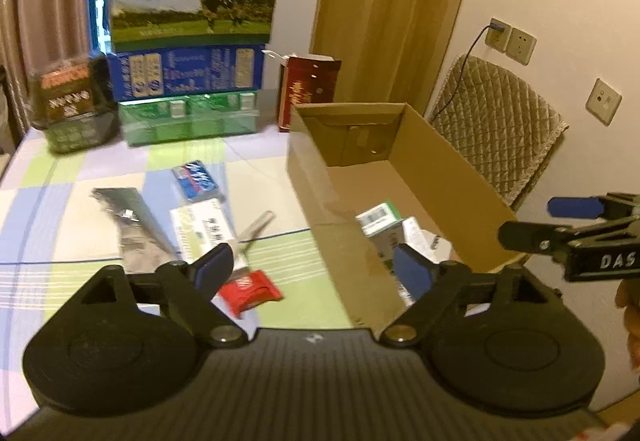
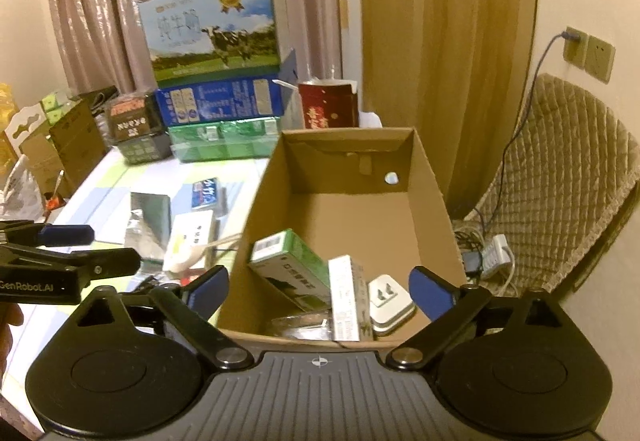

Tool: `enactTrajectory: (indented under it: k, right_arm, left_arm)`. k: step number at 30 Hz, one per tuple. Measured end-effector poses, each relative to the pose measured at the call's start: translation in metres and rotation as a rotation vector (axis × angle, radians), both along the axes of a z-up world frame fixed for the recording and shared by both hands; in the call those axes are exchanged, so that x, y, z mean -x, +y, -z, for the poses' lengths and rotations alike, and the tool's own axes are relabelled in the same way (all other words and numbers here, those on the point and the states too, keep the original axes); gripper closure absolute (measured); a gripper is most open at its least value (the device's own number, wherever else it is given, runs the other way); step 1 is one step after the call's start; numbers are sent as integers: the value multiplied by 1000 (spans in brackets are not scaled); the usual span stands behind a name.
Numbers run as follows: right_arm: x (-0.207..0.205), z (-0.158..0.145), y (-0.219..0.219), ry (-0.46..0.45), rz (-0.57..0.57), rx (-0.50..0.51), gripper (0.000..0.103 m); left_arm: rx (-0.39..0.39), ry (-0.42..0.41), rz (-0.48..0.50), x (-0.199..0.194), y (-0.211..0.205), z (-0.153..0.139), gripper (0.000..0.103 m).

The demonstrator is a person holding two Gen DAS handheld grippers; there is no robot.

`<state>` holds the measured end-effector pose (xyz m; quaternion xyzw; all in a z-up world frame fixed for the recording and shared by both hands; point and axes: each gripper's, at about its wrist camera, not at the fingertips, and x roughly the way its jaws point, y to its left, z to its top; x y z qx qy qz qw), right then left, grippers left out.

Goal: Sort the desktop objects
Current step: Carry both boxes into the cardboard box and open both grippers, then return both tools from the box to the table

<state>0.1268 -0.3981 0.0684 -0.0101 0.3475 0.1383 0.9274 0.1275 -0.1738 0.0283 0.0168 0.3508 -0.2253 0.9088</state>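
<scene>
An open cardboard box (image 2: 430,177) stands at the table's right side. Inside it lie a green-and-white carton (image 2: 292,269), a long white box (image 2: 348,297) and a white plug adapter (image 2: 390,299). My right gripper (image 2: 320,289) hangs open over the box's near end, nothing between its fingers. My left gripper (image 1: 314,269) is open over the box's left wall (image 1: 320,197), also with nothing in it. On the tablecloth to the left lie a red packet (image 1: 250,291), a white box (image 1: 200,225), a silver foil pouch (image 1: 132,225) and a blue packet (image 1: 196,179). Each gripper shows at the edge of the other's view.
Stacked milk cartons (image 1: 192,1) and a dark red box (image 1: 308,89) line the table's back edge. A dark snack box (image 1: 68,93) stands at the back left. A quilted chair (image 2: 560,177) and a power strip (image 2: 492,253) on the floor are right of the box.
</scene>
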Motion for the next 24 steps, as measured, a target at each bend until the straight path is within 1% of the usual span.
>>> enactTrajectory:
  k: [3, 6, 7, 12, 16, 24]
  right_arm:
    - [6, -6, 9, -19, -9, -5, 2]
    - [11, -10, 20, -32, -27, -14, 2]
    - [12, -12, 23, -35, -35, -21, 2]
    - [20, -16, 44, -50, -79, -34, 2]
    - [27, -15, 63, -52, -122, -41, 2]
    - [37, 0, 99, -46, -180, -53, 2]
  left_arm:
    - [-19, -21, -29, 2, 23, -8, 8]
    - [-42, -44, -64, 4, 48, -16, 2]
    - [-54, -52, -74, 5, 56, -18, 1]
    - [-106, -76, -131, 8, 98, -24, 1]
    - [-141, -81, -167, 14, 131, -20, 1]
    - [-129, -43, -196, 22, 170, 1, 1]
